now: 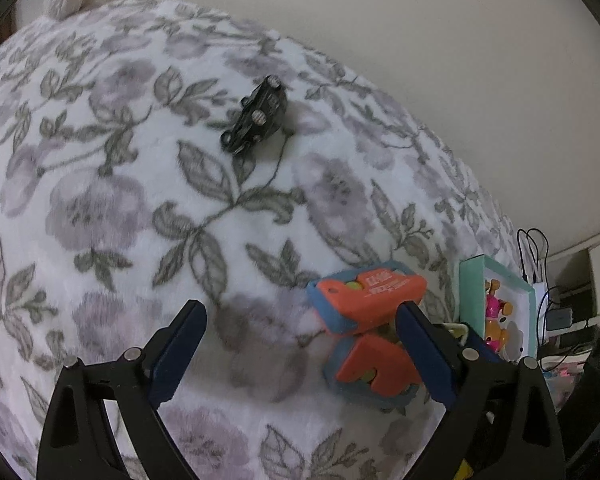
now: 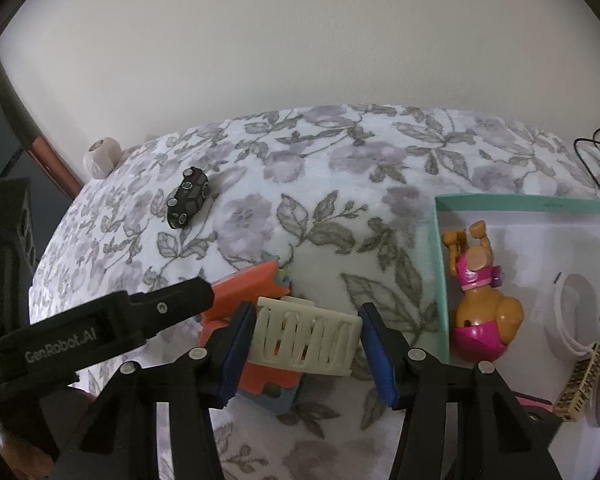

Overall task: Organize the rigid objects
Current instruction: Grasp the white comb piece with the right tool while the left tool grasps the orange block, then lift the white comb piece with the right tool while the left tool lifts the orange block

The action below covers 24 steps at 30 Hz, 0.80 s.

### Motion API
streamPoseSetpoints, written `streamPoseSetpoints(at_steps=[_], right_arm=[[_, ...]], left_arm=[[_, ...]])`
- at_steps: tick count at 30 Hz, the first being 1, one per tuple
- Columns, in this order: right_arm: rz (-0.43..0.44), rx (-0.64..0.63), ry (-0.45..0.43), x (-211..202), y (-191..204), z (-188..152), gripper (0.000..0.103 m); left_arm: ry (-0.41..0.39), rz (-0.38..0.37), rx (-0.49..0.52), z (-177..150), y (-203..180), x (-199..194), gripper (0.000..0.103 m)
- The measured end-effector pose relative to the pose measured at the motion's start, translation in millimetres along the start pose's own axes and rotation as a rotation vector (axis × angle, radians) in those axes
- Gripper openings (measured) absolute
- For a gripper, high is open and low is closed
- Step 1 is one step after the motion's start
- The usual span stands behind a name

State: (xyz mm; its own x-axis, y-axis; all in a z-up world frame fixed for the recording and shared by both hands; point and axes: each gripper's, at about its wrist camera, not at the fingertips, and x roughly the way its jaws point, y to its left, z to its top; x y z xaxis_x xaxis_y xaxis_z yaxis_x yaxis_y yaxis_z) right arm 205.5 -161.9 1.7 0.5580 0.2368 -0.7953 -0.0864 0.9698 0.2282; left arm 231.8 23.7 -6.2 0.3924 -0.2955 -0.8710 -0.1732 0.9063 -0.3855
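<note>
On the floral blanket [image 2: 340,168] lies an orange and blue toy [image 2: 252,284]. A cream slotted piece [image 2: 304,336] rests on top of it. My right gripper [image 2: 302,312] has its blue pads against both ends of that piece. In the left wrist view the orange and blue toy [image 1: 364,320] sits just inside the right finger of my left gripper [image 1: 300,306], which stands wide open without touching it. The left gripper's finger [image 2: 180,298] reaches in from the left in the right wrist view. A black toy car [image 1: 256,116] [image 2: 190,198] lies farther back.
A teal box [image 2: 442,260] at the right holds a pink and tan toy figure [image 2: 480,300] and a white coiled cord [image 2: 576,320]. A cream round thing [image 2: 102,156] sits at the blanket's far left edge. The wall is behind, with cables and shelves at the far right [image 1: 556,312].
</note>
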Motion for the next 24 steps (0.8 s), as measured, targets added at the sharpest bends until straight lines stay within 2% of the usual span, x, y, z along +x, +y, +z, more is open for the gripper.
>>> streamPoseSetpoints(at_steps=[7, 9, 10, 11, 19, 24], right_arm=[[-0.006, 0.004, 0.015, -4, -5, 0, 0.055], [-0.011, 0.007, 0.014, -6, -6, 1, 0.055], [-0.012, 0.008, 0.014, -7, -7, 1, 0.055], [-0.014, 0.011, 0.011, -9, -9, 1, 0.055], [-0.015, 0.032, -0.002, -17, -18, 4, 0.055], [-0.011, 0.037, -0.014, -23, -21, 6, 0.055]], left_arm=[[-0.012, -0.009, 0.002, -2, 0, 0, 0.096], [-0.016, -0.003, 0.028, -2, -5, 2, 0.089], [-0.013, -0.002, 0.034, -2, -7, 3, 0.081], [-0.010, 0.004, 0.039, -3, -8, 4, 0.080], [-0.041, -0.006, 0.085, -6, -16, 6, 0.078], [-0.047, 0.059, 0.180, -9, -30, 13, 0.078]])
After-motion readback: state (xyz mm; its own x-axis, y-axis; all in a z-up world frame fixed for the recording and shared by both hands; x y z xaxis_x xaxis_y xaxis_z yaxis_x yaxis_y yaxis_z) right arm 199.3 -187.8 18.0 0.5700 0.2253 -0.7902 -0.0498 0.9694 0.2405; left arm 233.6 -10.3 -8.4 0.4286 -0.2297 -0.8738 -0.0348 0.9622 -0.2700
